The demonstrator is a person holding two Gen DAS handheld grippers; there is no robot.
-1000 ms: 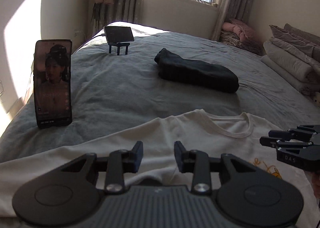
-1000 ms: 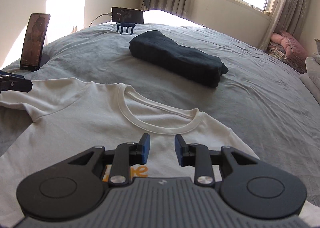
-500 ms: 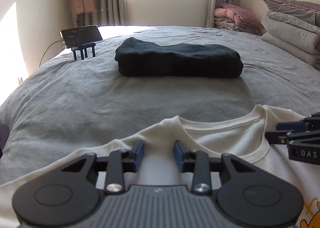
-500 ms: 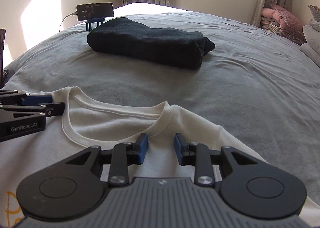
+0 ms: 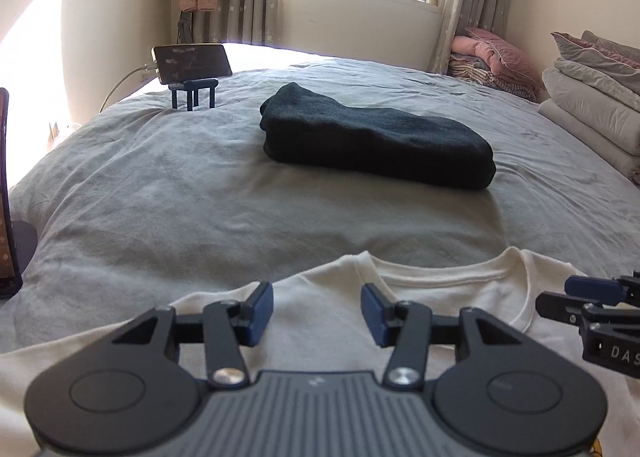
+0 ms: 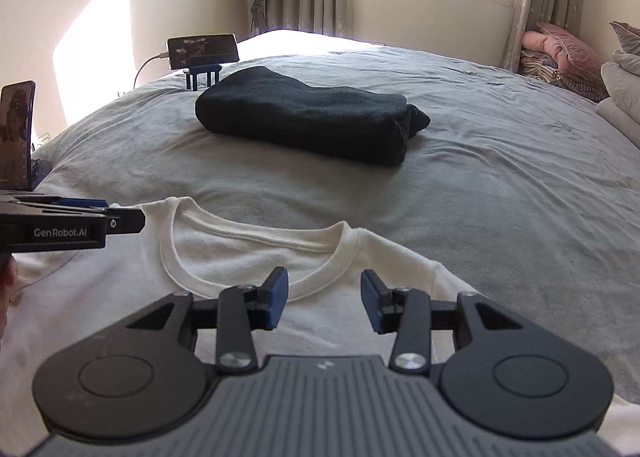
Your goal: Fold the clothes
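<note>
Open grey bedspread (image 5: 168,209) lies between the white T-shirt (image 6: 248,249) collar and the folded dark garment (image 5: 372,141), bare fabric wide enough for either gripper to pass. Left gripper (image 5: 317,315) and right gripper (image 6: 324,301) both sit jaws apart over the shirt's shoulders, close side by side, each one the nearest obstacle to the other. Left edge is crowded: upright phone (image 6: 16,135) near the shirt sleeve, second phone on a stand (image 5: 192,69) beyond; stacked bedding (image 5: 588,113) blocks the right side.

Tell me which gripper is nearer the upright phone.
Left. The left gripper is over the shirt's shoulder beside the phone; the right gripper sits past the collar.
</note>
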